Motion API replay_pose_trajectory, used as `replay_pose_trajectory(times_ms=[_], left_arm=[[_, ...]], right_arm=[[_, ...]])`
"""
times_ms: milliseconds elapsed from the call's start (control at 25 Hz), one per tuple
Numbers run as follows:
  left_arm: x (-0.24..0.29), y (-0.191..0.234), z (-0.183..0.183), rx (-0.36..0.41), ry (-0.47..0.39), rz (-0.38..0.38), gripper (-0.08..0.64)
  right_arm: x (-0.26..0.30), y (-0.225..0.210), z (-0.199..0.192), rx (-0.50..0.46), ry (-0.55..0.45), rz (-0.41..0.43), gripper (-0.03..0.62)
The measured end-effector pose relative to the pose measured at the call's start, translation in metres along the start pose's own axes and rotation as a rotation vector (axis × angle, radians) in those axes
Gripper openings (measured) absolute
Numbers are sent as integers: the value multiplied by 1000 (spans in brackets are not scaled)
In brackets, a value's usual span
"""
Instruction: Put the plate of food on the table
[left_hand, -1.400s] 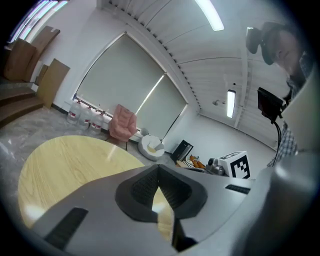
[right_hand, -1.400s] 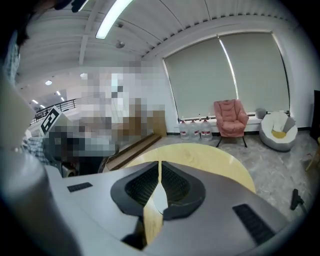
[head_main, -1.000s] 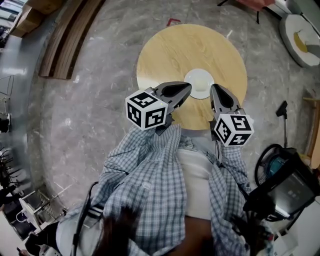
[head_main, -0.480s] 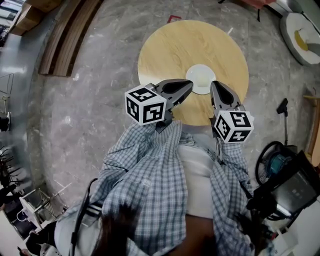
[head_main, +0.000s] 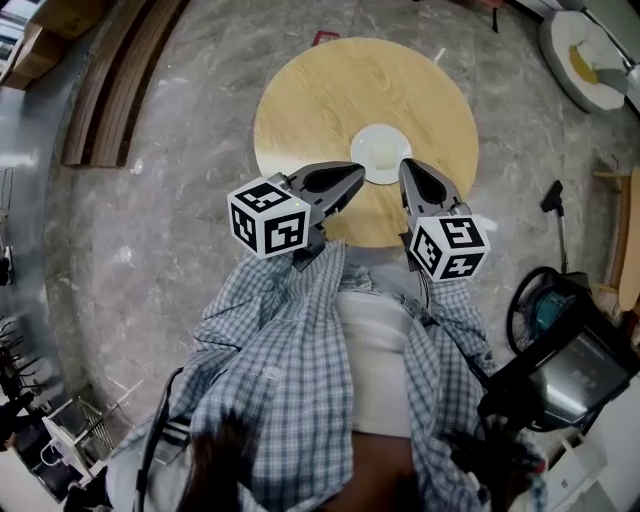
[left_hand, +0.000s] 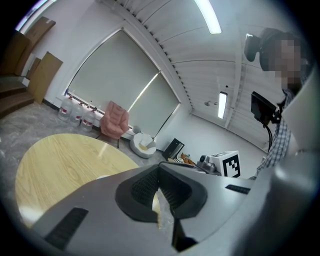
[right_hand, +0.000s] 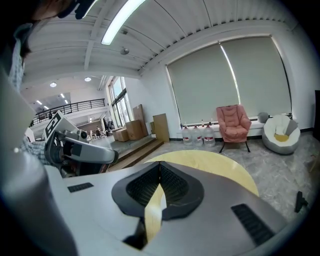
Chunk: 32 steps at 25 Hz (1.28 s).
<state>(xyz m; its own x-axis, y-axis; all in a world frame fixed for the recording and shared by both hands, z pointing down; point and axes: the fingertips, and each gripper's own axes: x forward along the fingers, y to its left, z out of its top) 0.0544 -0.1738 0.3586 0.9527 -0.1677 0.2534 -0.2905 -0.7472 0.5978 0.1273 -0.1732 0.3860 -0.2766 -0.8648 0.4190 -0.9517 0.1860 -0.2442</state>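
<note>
A round wooden table (head_main: 330, 95) stands on the marble floor in front of me. At its middle rests a white plate (head_main: 380, 152); I cannot make out any food on it. My left gripper (head_main: 357, 176) hovers over the table's near part, just left of the plate, shut and holding nothing. Just right of the plate, my right gripper (head_main: 406, 165) is also shut and holds nothing. In the left gripper view the left gripper (left_hand: 159, 171) has its pads together above the table (left_hand: 55, 165). The right gripper (right_hand: 160, 171) shows the same over the table (right_hand: 220, 162) in its own view.
Wooden steps (head_main: 120, 80) lie at the far left. A white floor cushion (head_main: 585, 60) sits at the far right, with dark equipment and cables (head_main: 560, 350) at my right side. A pink armchair (right_hand: 232, 122) and water bottles (right_hand: 195, 135) stand by the window wall.
The head view has drifted, so table, plate and both grippers sit a little further left in the picture. Both grippers keep their places beside the plate and stay shut.
</note>
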Motion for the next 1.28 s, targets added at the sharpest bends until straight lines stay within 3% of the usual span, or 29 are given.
replay_pose_trajectory(times_ms=[1280], left_arm=[[11,4,-1,-17,-9,7,8]], right_arm=[[-1,-5,-2,-9,2,21,8]])
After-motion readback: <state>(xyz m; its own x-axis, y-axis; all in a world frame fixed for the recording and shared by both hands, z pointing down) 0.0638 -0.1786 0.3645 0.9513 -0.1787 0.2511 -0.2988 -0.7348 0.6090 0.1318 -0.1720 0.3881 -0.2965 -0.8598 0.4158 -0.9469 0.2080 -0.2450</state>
